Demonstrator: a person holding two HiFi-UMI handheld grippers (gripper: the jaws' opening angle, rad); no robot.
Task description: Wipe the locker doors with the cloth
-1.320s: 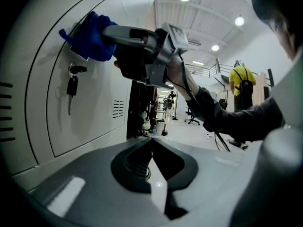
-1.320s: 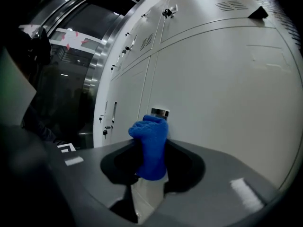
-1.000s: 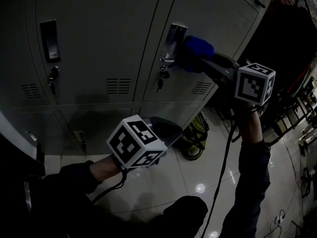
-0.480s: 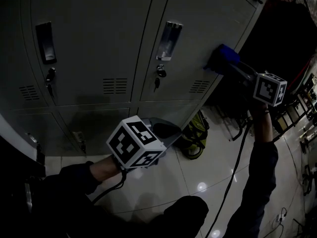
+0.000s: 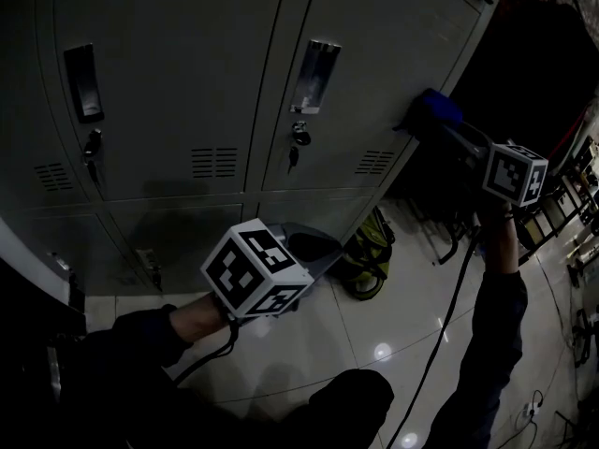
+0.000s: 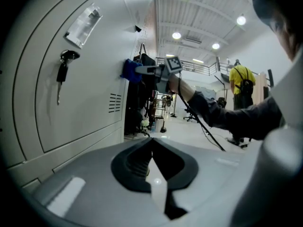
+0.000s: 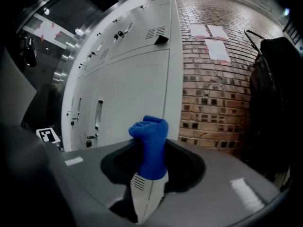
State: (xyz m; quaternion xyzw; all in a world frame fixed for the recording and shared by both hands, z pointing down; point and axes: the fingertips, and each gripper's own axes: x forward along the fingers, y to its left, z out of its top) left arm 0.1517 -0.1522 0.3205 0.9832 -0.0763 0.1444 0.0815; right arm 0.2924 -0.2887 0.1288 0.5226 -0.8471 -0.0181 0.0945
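While tight on blue cloth [image 7: 150, 145] at locker door [image 5: 393, 54] edge, right claw [image 7: 147, 176]; left claw [image 6: 152, 148] together, empty.

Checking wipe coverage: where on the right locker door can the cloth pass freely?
Bare panel between the handle recess and the cloth at the door's right edge. Crowded below: hanging key and vent slots.

Right gripper [image 5: 438, 123] holds cloth [image 5: 436, 107] at edge of locker door [image 5: 388, 54].
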